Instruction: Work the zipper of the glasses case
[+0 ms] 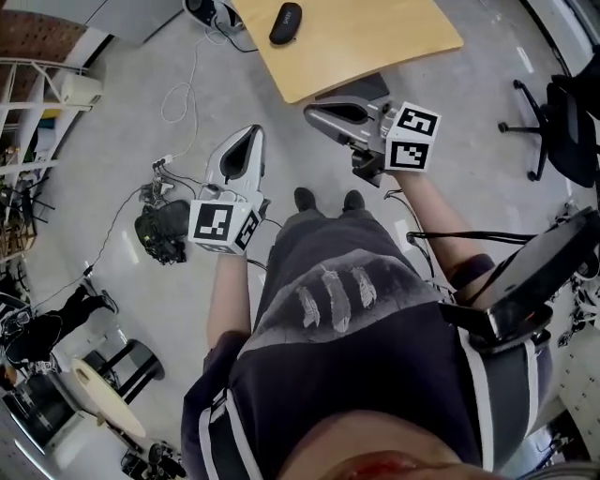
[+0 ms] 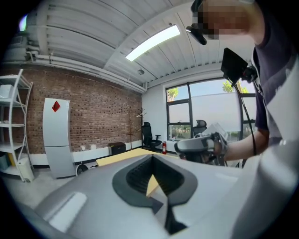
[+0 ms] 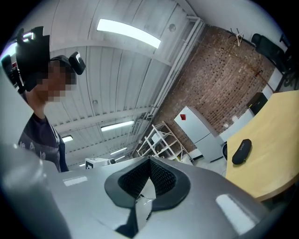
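The black glasses case (image 1: 286, 22) lies zipped on the wooden table (image 1: 375, 47), far from both grippers. It also shows in the right gripper view as a dark oval case (image 3: 241, 151) on the table top (image 3: 273, 163). My left gripper (image 1: 251, 134) is held over the floor in front of the person, shut and empty. My right gripper (image 1: 311, 113) hovers just short of the table's near edge, shut with nothing in it. In their own views the left gripper (image 2: 152, 158) and right gripper (image 3: 149, 161) show jaws that meet. The right gripper (image 2: 198, 145) is also in the left gripper view.
Cables (image 1: 178, 94) and a black bundle (image 1: 161, 232) lie on the floor at the left. A black office chair (image 1: 553, 122) stands at the right, a round stool (image 1: 108, 394) at lower left, a white shelf rack (image 1: 23, 112) at far left.
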